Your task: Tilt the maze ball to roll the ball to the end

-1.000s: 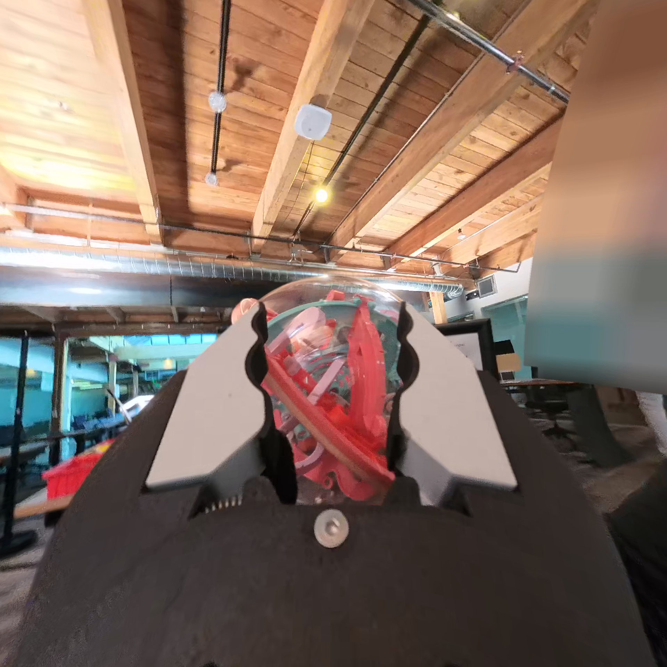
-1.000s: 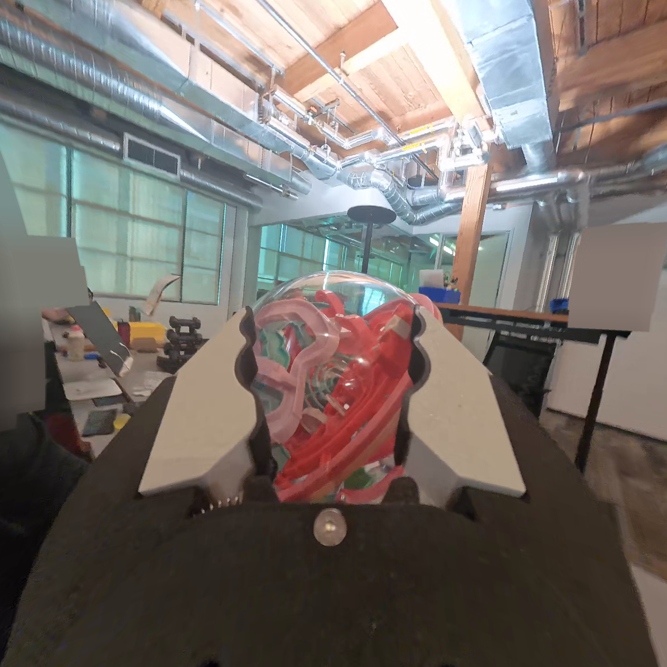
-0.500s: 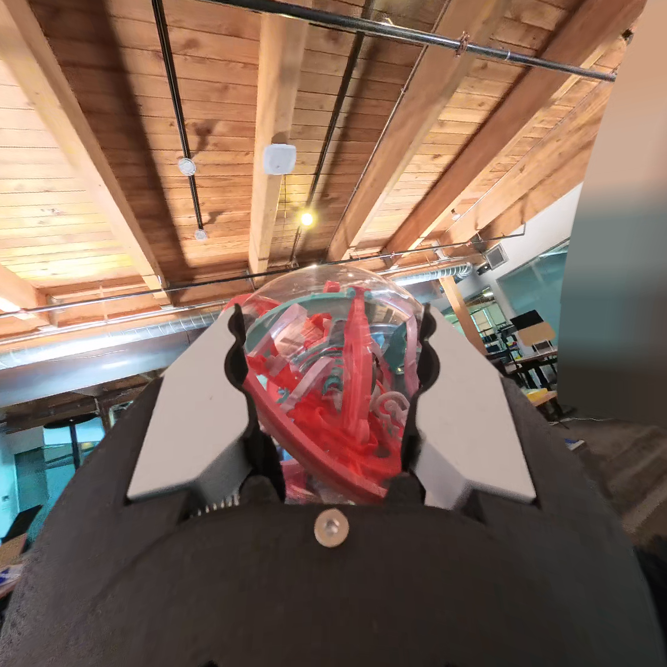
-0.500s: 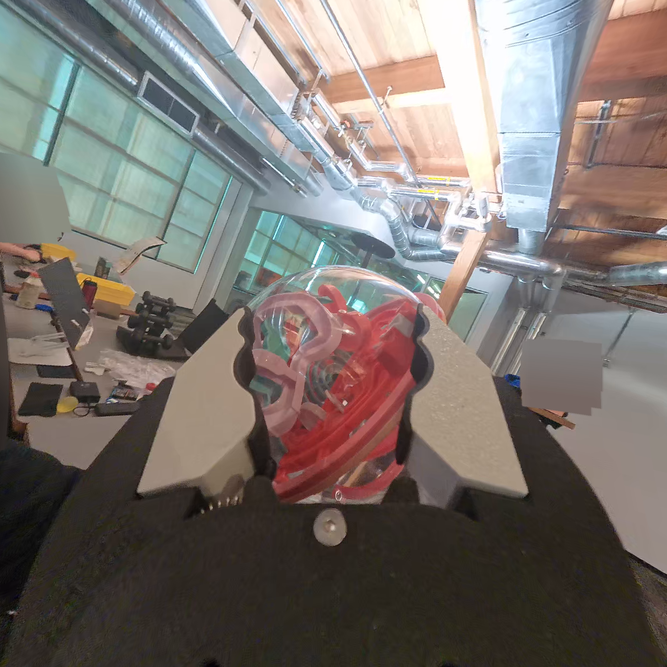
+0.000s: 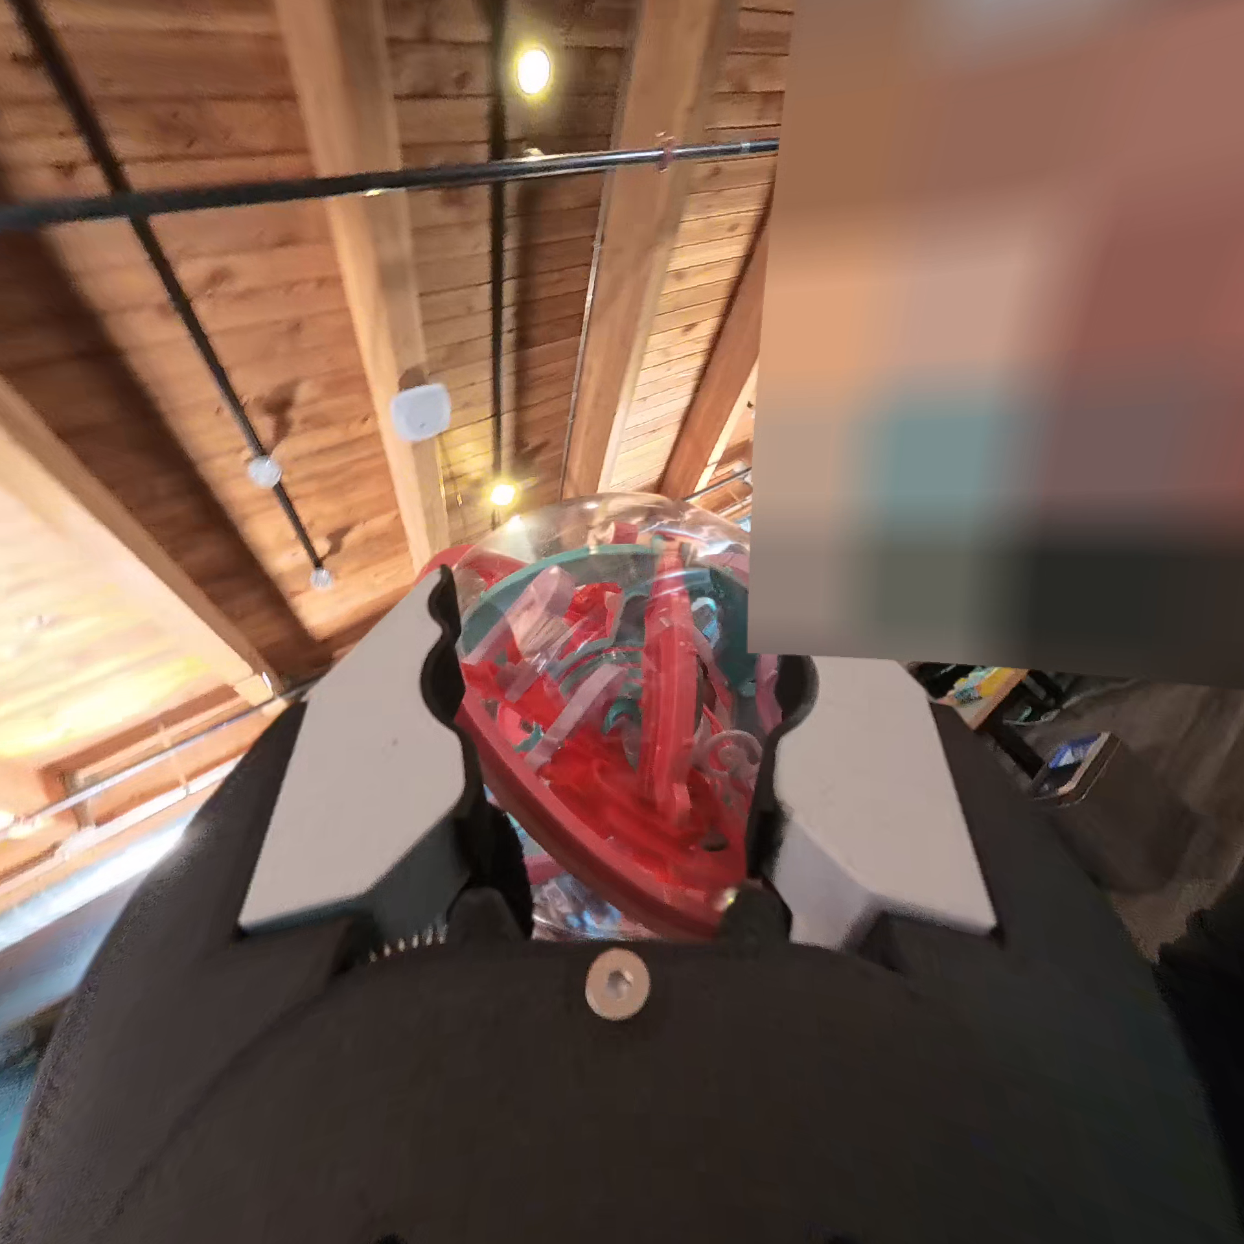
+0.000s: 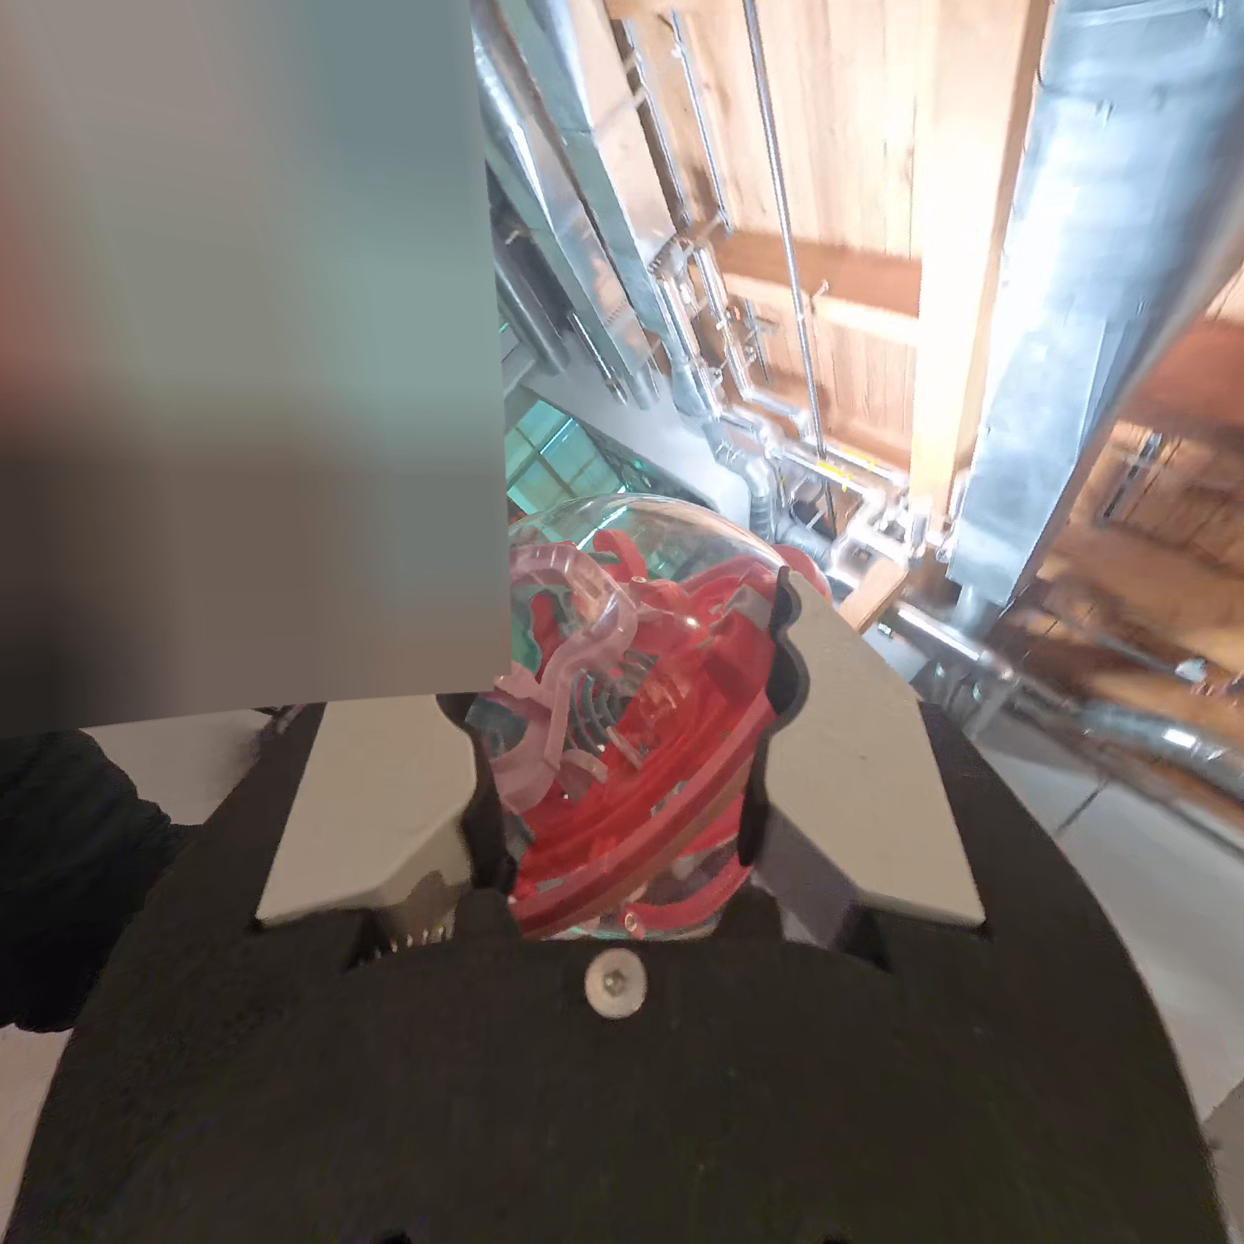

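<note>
Overhead, left gripper (image 5: 616, 727) and right gripper (image 6: 623, 734) both pinch the clear maze ball (image 5: 606, 707) against wooden ceiling beams (image 5: 357, 235)

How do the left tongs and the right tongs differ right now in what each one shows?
The left tongs face a wooden plank ceiling with lamps; the right tongs face metal ducts. Teal tracks stand out in the left view, a pale pink loop in the right. Both are shut on the maze ball, pointing upward.
</note>
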